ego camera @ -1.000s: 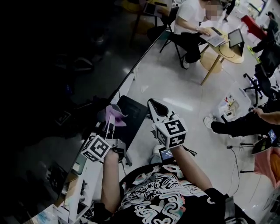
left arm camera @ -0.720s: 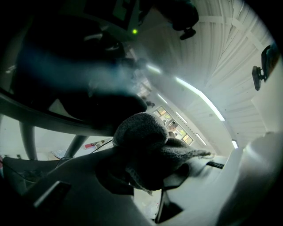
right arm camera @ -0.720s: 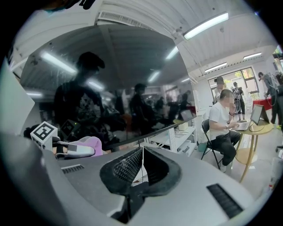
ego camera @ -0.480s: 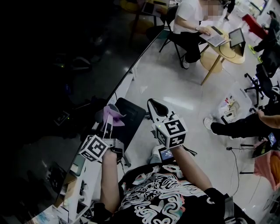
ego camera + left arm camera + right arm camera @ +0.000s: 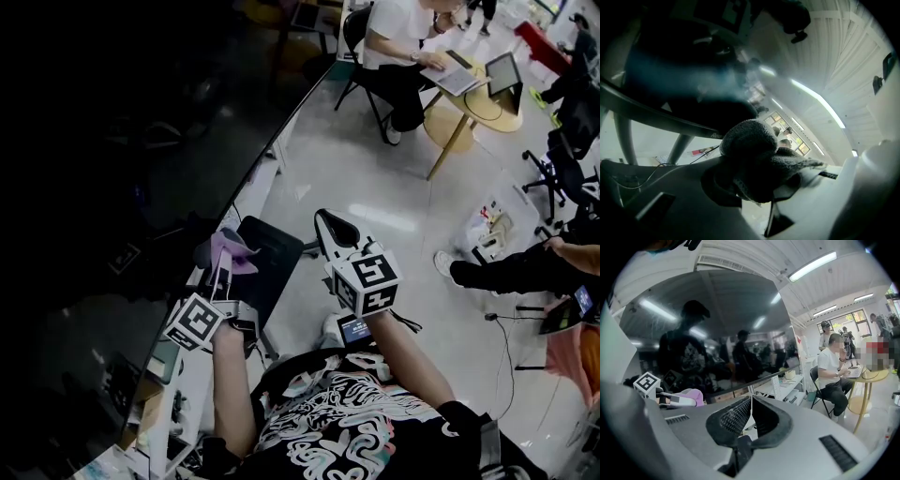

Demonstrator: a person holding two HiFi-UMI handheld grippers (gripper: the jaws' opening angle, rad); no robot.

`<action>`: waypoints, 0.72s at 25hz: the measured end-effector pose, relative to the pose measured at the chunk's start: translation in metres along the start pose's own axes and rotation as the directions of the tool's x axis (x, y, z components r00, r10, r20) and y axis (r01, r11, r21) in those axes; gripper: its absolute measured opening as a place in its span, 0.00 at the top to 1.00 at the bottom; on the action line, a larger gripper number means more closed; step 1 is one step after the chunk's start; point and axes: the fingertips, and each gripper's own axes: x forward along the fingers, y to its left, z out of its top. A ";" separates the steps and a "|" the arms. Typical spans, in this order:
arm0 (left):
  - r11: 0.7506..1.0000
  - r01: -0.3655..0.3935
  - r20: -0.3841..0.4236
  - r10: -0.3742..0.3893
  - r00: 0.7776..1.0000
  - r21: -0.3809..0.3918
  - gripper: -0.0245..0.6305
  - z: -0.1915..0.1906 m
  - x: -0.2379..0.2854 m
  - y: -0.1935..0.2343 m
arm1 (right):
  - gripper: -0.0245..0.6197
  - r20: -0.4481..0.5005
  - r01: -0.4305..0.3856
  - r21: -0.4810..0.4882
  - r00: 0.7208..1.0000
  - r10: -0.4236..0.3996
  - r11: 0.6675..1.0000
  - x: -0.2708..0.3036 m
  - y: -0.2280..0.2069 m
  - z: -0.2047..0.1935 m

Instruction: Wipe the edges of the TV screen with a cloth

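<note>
The big dark TV screen (image 5: 112,187) fills the left half of the head view, and its lower edge (image 5: 258,169) runs diagonally up to the right. My left gripper (image 5: 222,262) is shut on a bunched purple cloth (image 5: 228,251), which is pressed against that lower edge. In the left gripper view the cloth (image 5: 752,145) bulges out of the shut left gripper (image 5: 757,180), under the dark frame bar (image 5: 656,117). My right gripper (image 5: 330,227) hangs shut and empty over the floor, to the right of the cloth. The right gripper view shows its jaws (image 5: 751,401) closed, the screen (image 5: 717,333) and the cloth (image 5: 691,396).
A white shelf unit (image 5: 155,412) stands under the TV and a black chair seat (image 5: 272,248) sits beside it. A seated person (image 5: 398,56) works at a round wooden table (image 5: 478,98) far right. Another person's legs (image 5: 506,267) and office chairs are at the right.
My left gripper and the cloth have slid a little to the left and downward along the TV's lower edge. The right gripper has barely moved.
</note>
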 end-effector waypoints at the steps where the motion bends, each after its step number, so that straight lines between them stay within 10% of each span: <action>1: 1.000 0.001 0.004 -0.001 1.000 -0.009 0.79 0.000 0.001 0.000 | 0.91 0.000 -0.004 0.009 1.000 0.004 1.000 0.000 -0.002 0.001; 18: 0.999 0.015 -0.002 -0.015 1.000 -0.051 0.79 -0.001 0.020 -0.007 | 0.91 0.008 -0.021 0.056 1.000 0.021 0.998 -0.008 -0.018 0.007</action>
